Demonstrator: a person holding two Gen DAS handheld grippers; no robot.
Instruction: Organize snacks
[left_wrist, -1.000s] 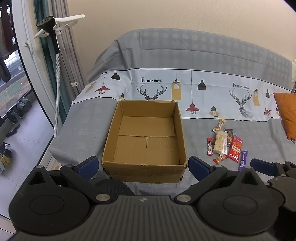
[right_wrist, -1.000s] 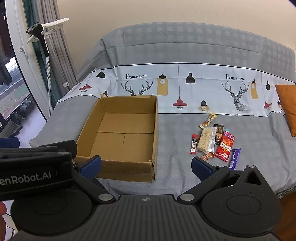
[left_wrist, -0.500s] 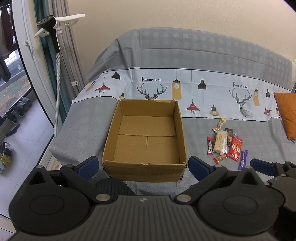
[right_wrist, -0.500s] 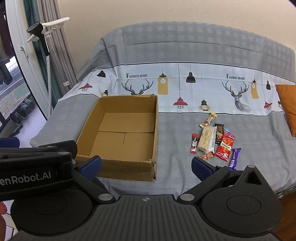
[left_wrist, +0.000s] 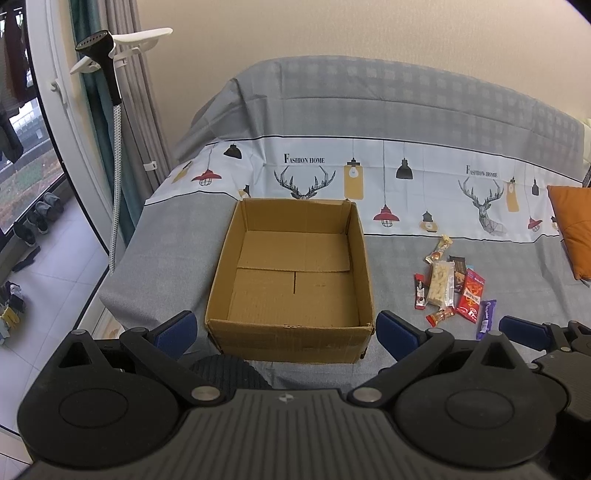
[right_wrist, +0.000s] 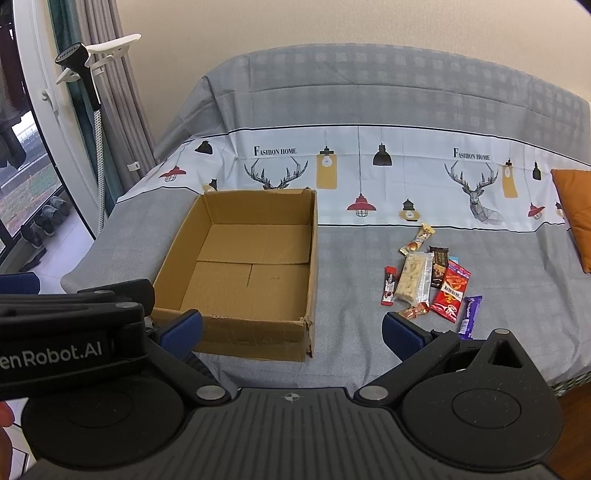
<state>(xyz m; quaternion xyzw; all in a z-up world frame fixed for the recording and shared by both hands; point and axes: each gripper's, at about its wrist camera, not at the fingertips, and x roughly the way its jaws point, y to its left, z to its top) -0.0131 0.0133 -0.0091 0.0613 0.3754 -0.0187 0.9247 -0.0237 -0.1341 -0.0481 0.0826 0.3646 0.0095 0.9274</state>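
Observation:
An open, empty cardboard box sits on a sofa covered with a grey and white cloth. Several wrapped snacks lie in a cluster to its right: a clear pack of pale biscuits, a red packet, a purple bar, a small red stick, a dark bar. My left gripper is open and empty in front of the box. My right gripper is open and empty, short of the snacks.
An orange cushion lies at the sofa's right end. A garment steamer on a stand and curtains stand left of the sofa. Shoes lie on the tiled floor by the window. The left gripper's body shows at the left of the right wrist view.
Both grippers have shifted very slightly towards the sofa. The box and snacks have not moved.

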